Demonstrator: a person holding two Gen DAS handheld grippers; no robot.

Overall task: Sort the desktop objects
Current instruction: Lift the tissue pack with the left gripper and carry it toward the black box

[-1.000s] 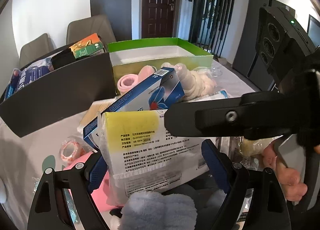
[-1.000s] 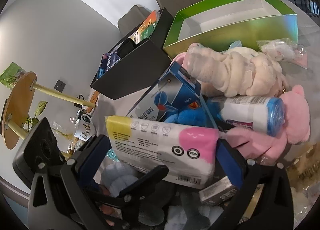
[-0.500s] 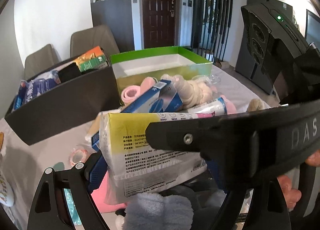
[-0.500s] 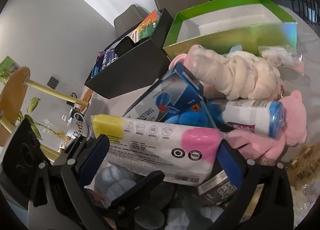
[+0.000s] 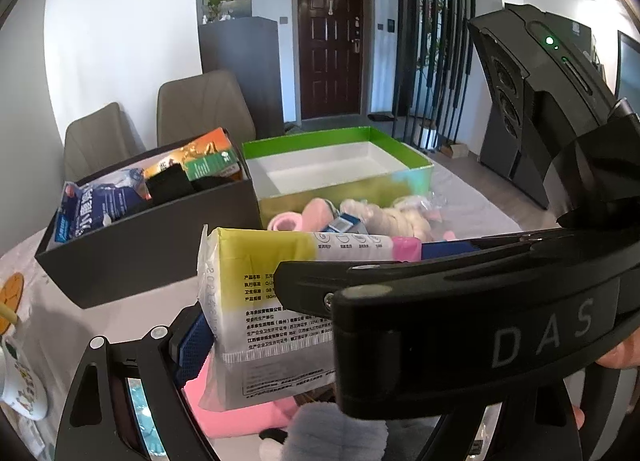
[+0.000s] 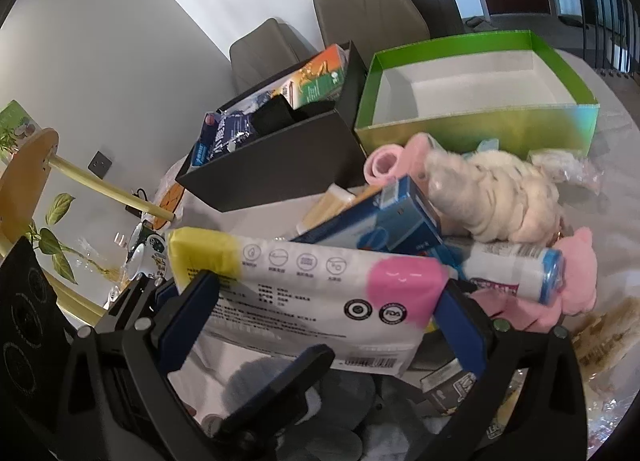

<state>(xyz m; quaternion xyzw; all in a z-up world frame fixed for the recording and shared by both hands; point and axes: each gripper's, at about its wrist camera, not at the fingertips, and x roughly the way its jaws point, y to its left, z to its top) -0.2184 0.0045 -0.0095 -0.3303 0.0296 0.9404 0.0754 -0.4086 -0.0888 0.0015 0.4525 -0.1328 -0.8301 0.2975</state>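
Both tools, left tool [image 5: 320, 345] and right tool [image 6: 316, 317], apparently clamp one tissue pack [image 6: 320, 297]; keep it level toward the black box [image 6: 280, 165].

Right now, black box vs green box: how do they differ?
The black box is dark all over; the green box has green walls and a white inside. The black box holds packets and cartons; the green box looks empty. Both are open-topped and sit next to each other on the table.
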